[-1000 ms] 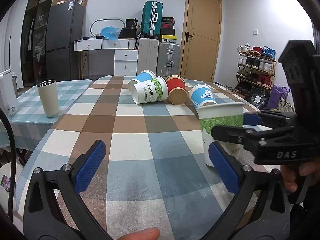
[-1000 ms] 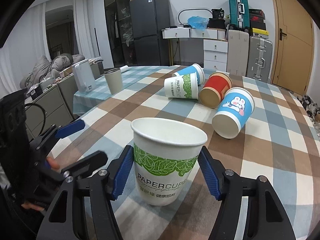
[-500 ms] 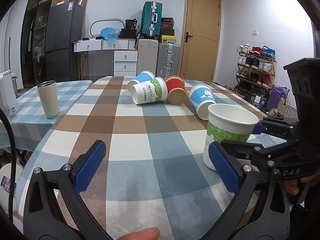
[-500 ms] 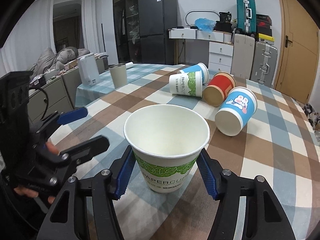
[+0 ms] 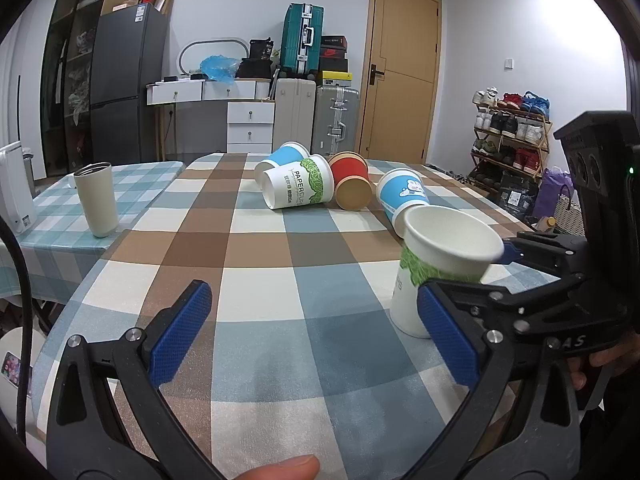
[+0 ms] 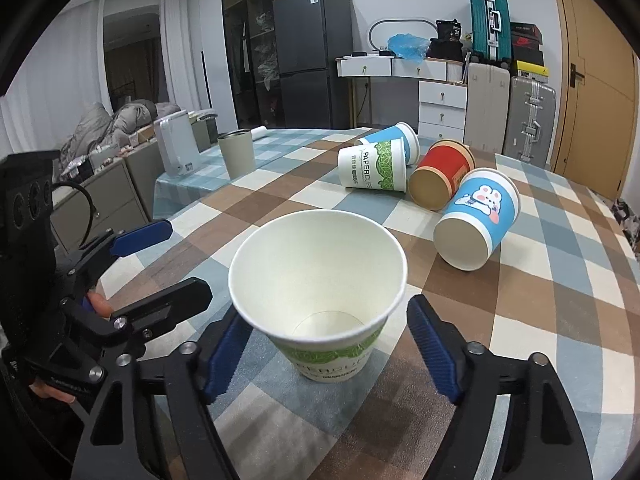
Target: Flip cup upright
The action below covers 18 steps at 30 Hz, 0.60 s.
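Note:
A white paper cup with a green leaf band [image 6: 320,304] stands upright, mouth up, on the checked tablecloth [image 6: 540,280]. My right gripper [image 6: 328,348] is open, one blue pad on each side of the cup with a gap at both. The cup also shows in the left wrist view [image 5: 440,268], at the right between the right gripper's fingers. My left gripper [image 5: 312,332] is open and empty, low over the cloth to the cup's left. Four more cups lie on their sides farther back: a blue rabbit cup [image 6: 476,220], a red cup [image 6: 440,180], a white-green cup [image 6: 372,170] and a blue cup [image 6: 394,136].
A beige tumbler [image 5: 96,200] and a white appliance [image 5: 14,188] stand on a second, teal-checked table at the left. Behind the tables are a fridge, drawers, suitcases, a door and a shoe rack [image 5: 508,140].
My right gripper has risen and tilted down, so I now look into the upright cup's mouth. Its pads have drawn away from the cup. The left gripper has not moved.

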Tool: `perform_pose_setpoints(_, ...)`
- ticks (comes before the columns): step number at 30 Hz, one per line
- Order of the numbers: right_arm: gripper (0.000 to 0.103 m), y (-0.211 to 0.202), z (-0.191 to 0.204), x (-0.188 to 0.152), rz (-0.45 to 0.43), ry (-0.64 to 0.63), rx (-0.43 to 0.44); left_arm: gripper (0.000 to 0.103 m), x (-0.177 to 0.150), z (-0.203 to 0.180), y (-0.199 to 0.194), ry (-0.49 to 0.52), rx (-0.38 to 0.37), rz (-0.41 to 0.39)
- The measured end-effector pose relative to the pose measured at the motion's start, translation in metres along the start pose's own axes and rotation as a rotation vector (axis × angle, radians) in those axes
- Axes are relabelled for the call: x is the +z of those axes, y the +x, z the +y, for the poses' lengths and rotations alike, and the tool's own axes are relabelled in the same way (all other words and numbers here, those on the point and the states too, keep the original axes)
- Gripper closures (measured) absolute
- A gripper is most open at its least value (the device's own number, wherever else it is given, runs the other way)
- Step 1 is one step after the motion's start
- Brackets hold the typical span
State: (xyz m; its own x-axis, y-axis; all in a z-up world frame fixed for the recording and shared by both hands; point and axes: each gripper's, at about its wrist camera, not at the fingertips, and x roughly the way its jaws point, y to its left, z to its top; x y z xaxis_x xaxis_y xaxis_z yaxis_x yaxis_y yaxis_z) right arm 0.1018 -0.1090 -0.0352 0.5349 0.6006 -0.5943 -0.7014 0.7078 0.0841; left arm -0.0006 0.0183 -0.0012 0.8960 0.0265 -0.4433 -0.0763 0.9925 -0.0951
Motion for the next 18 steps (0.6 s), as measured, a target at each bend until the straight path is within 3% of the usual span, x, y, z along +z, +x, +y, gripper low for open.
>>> perform_pose_setpoints(6, 0.000, -0.025, -0.017, -0.007, -0.076, 0.044, 0.051, 0.000, 0.001, -0.001, 0.000, 0.000, -0.005, -0.003)
perform_pose_setpoints(10, 0.000, -0.045, -0.022, -0.016, -0.163, 0.023, 0.038, 0.000, 0.003, -0.005, -0.001, 0.006, -0.017, -0.014)
perform_pose_setpoints(18, 0.000, -0.069, -0.032, -0.025, -0.250, 0.023, 0.063, 0.000, 0.003, -0.019, 0.000, 0.025, -0.053, -0.041)
